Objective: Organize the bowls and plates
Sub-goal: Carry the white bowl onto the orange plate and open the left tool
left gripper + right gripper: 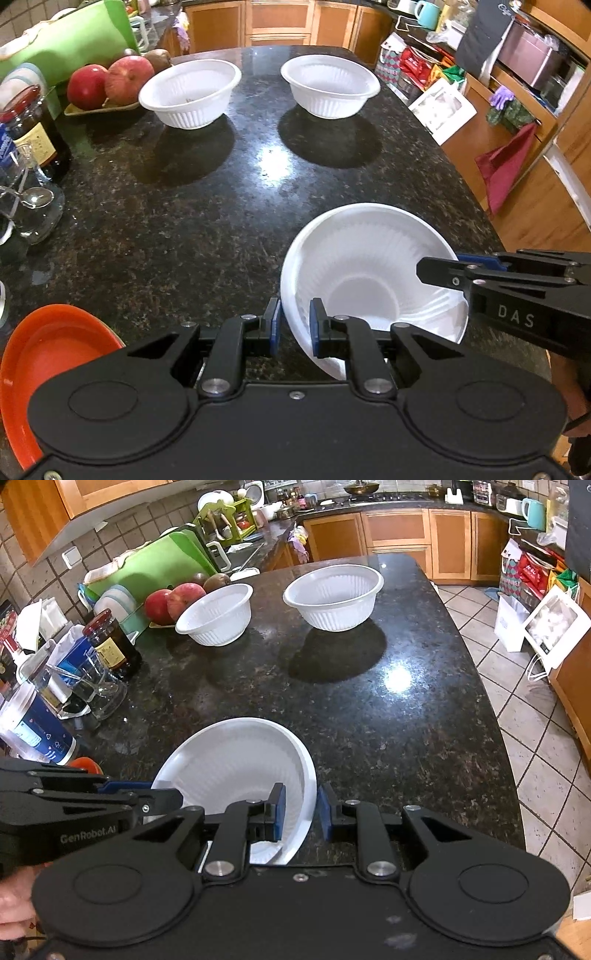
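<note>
Left wrist view: the near white bowl (pixel 369 273) is seen tilted above the dark table (pixel 207 206), empty, its rim clamped by the left tongs (pixel 293 325), blue pads pressed on either side of the wall. The opposite rim is reached by the right tongs (pixel 443 267) from the side. Beyond the near bowl, well apart, two more white bowls (pixel 190 92) (pixel 330 85) are set upright, both empty. An orange plate (pixel 48 350) is seen left of the near bowl, empty. Apples (pixel 110 83) are held in a tray farther back left.

Right wrist view: the near bowl's rim is seen between the right tongs' pads, a slight gap showing on one side, grip loosening. A dark jar (pixel 112 644) stands well left of the near bowl.
</note>
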The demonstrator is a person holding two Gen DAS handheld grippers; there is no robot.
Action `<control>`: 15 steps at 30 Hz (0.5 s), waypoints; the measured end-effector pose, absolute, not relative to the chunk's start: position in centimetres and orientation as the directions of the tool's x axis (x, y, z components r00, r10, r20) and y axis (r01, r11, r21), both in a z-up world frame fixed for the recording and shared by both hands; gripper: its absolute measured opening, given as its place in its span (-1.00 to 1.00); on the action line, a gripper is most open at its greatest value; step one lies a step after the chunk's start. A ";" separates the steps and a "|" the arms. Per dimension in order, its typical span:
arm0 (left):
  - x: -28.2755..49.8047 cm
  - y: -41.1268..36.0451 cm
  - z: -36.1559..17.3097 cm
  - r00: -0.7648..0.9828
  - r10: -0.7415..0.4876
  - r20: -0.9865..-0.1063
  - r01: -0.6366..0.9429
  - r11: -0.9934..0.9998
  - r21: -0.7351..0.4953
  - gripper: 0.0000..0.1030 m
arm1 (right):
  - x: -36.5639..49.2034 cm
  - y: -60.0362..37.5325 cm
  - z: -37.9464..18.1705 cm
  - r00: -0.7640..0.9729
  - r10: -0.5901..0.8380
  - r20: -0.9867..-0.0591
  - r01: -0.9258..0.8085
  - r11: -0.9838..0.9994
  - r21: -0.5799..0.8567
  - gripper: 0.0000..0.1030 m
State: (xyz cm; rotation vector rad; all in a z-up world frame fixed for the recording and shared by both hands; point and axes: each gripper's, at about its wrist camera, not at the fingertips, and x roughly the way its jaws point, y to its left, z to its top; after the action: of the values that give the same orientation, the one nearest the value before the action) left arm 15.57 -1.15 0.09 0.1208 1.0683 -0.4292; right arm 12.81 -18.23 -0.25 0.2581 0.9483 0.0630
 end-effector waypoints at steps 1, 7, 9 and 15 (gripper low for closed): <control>15.6 -1.1 0.1 0.409 -0.281 -0.868 0.392 0.913 -0.111 -0.59 | 12.9 -18.3 -0.3 0.582 0.168 -0.796 0.061 0.967 0.248 -0.55; 15.7 -0.6 0.5 0.421 -0.278 -0.863 0.375 0.920 -0.113 -0.59 | 12.8 -18.5 -0.1 0.587 0.170 -0.792 0.057 0.967 0.250 -0.51; 15.8 -0.3 0.6 0.425 -0.277 -0.862 0.367 0.923 -0.116 -0.59 | 12.8 -18.5 0.0 0.591 0.170 -0.789 0.055 0.967 0.250 -0.51; 15.8 0.5 1.2 0.444 -0.275 -0.853 0.351 0.929 -0.117 -0.59 | 12.6 -18.4 0.8 0.610 0.166 -0.775 0.052 0.967 0.248 -0.50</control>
State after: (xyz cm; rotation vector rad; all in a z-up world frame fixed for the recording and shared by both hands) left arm 15.75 0.54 1.20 0.0809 1.0415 -0.3883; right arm 12.63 -18.41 0.78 0.2567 0.9156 0.0662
